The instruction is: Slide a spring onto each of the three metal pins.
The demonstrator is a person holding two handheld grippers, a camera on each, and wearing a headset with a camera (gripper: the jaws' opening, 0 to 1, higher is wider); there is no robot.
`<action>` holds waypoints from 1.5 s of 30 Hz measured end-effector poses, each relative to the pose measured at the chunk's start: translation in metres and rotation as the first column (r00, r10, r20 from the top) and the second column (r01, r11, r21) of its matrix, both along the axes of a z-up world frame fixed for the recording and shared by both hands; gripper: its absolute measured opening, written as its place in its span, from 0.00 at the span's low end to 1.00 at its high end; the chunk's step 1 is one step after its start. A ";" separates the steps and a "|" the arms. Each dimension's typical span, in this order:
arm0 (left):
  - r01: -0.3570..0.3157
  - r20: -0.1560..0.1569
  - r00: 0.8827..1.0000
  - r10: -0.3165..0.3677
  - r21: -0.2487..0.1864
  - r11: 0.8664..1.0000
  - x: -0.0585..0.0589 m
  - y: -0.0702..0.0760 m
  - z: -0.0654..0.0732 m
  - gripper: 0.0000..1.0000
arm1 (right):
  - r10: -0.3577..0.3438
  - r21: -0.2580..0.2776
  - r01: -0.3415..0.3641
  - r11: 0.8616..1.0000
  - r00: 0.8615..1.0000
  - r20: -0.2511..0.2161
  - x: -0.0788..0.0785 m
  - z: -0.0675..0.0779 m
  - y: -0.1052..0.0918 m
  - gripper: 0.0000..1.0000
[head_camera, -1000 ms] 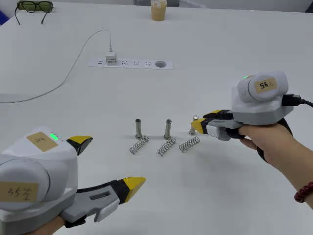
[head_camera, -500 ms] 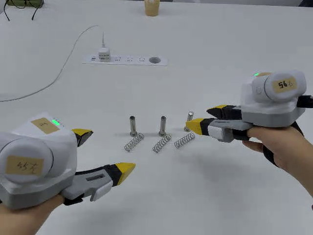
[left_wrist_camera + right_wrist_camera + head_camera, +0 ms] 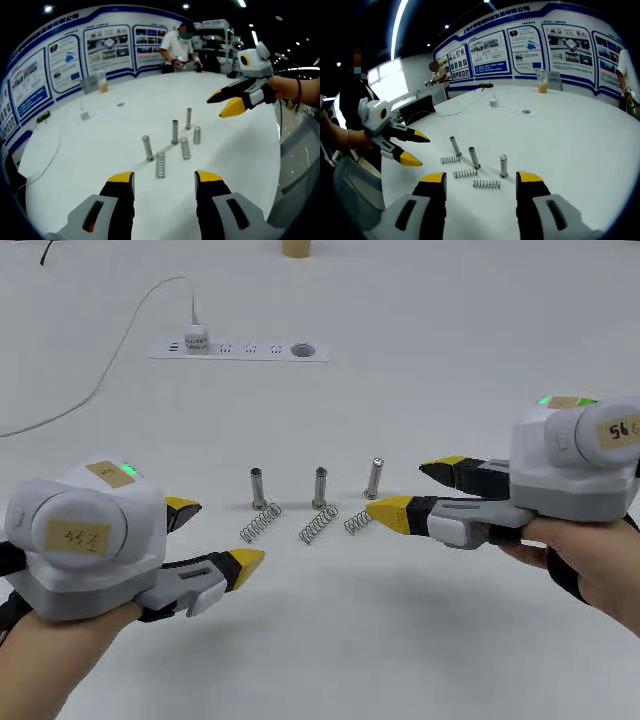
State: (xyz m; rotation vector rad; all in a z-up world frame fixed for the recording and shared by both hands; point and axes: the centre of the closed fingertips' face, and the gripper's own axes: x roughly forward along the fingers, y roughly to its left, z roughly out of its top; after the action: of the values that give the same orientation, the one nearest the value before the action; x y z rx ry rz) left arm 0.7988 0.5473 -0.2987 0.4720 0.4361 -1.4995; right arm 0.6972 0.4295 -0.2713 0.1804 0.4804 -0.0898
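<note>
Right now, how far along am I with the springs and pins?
Nothing done yet: the three pins stand bare, and the three springs lie on the table beside them. Nothing in hand: left gripper and right gripper are both open and empty, the right one nearest the springs. All three springs are left to fit.

The head view looks steeply down from nearby on the row of three upright grey metal pins (image 3: 320,487). Both gripper views face that shared row, low and close, from opposite sides.
</note>
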 end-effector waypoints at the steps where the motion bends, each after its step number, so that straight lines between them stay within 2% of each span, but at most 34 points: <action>1: -0.001 0.000 1.000 0.001 0.002 1.000 0.000 -0.001 -0.001 0.49 | 0.003 -0.001 -0.003 1.000 1.000 -0.002 -0.001 -0.001 0.001 0.58; 4: 0.000 0.013 1.000 0.000 0.025 1.000 0.002 -0.003 -0.008 0.49 | 0.017 -0.002 -0.017 1.000 1.000 -0.002 -0.006 -0.002 0.005 0.60; 7: -0.001 0.005 1.000 0.001 0.026 1.000 0.004 -0.007 -0.013 0.46 | 0.021 0.011 -0.021 1.000 1.000 0.016 -0.012 -0.002 0.009 0.63; 10: 0.005 0.027 1.000 -0.006 0.024 1.000 0.007 -0.011 -0.018 0.42 | 0.030 0.015 -0.031 0.999 0.999 0.024 -0.018 -0.002 0.013 0.65; 12: 0.012 0.026 1.000 -0.012 0.029 1.000 0.009 -0.014 -0.021 0.40 | 0.029 0.034 -0.030 0.999 0.999 0.031 -0.021 -0.002 0.017 0.65; 16: 0.022 0.036 0.999 -0.023 0.036 0.999 0.012 -0.020 -0.027 0.36 | 0.023 0.036 -0.024 0.999 0.999 0.033 -0.025 -0.003 0.020 0.65; 28: 0.045 0.006 0.999 -0.046 0.049 0.998 0.009 -0.033 -0.039 0.24 | 0.003 0.061 -0.008 0.998 0.997 0.071 -0.030 0.001 0.021 0.65; 35: 0.058 -0.008 0.998 -0.057 0.077 0.995 0.007 -0.034 -0.047 0.19 | -0.006 0.057 0.001 0.998 0.997 0.076 -0.030 0.002 0.019 0.65; 36: 0.057 -0.012 0.998 -0.056 0.064 0.996 0.007 -0.036 -0.046 0.19 | -0.007 0.056 0.003 0.998 0.997 0.071 -0.031 0.001 0.019 0.65; 45: 0.063 0.011 0.998 -0.064 0.065 0.996 0.007 -0.037 -0.046 0.11 | -0.023 0.065 0.019 0.998 0.998 0.058 -0.033 -0.007 0.018 0.65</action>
State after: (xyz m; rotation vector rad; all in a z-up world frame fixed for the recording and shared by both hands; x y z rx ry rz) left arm 0.8063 0.5106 -0.3448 0.5511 0.4643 -1.5458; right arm 0.6645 0.4470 -0.2778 0.2508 0.4230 -0.0892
